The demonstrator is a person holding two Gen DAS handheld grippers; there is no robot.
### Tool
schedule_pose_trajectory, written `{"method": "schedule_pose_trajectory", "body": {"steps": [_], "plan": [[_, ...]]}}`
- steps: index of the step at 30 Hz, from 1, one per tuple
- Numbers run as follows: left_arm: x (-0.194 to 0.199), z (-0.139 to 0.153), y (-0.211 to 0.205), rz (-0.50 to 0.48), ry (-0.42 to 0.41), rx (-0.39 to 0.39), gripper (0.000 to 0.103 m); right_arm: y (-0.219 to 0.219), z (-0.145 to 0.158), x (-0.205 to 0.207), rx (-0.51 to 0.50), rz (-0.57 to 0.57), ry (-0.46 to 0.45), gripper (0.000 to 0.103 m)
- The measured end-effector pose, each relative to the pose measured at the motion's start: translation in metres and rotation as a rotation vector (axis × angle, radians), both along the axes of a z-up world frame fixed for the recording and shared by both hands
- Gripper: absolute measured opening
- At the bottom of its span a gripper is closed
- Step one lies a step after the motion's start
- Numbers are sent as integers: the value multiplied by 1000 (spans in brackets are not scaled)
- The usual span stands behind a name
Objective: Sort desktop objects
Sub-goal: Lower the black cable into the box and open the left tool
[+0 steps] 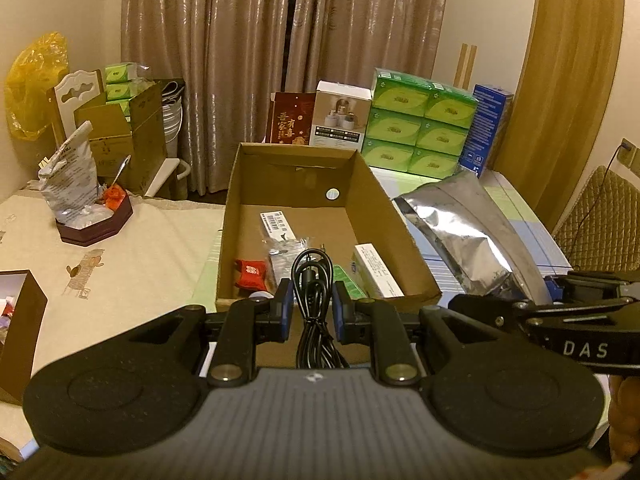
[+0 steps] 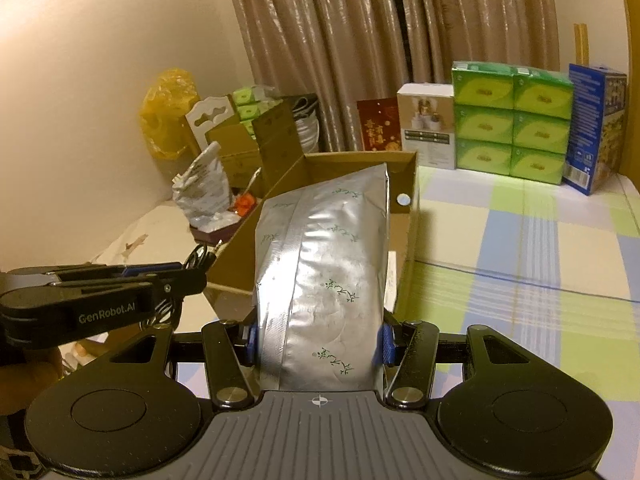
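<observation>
My left gripper point(image 1: 308, 312) pinches the coiled black cable point(image 1: 314, 300), soft and light, low in the frame before the cardboard box point(image 1: 240, 216). My right gripper point(image 2: 318, 340) squeezes the silver foil pouch point(image 2: 324, 272) at its lower sides; I judge it slippery and crushable.

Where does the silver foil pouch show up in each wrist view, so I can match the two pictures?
Left wrist view: the silver foil pouch is right of centre, beside the cardboard box, held by the right gripper.
Right wrist view: the pouch fills the centre, clamped between the right gripper's fingers.
Shared landmark: the stack of green tissue packs against the curtain.
</observation>
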State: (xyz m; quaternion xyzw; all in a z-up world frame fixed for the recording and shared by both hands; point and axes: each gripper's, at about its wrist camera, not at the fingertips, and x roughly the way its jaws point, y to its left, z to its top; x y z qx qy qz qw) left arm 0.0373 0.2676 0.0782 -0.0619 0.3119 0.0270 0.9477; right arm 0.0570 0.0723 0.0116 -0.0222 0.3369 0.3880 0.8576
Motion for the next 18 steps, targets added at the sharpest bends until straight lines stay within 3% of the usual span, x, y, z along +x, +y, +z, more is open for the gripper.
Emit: {"method": "schedule_pose_trajectory", "body": {"steps": [18], "plan": [[34, 0, 25, -18, 22, 9, 16, 32, 7, 40, 4, -9, 2, 50]]}}
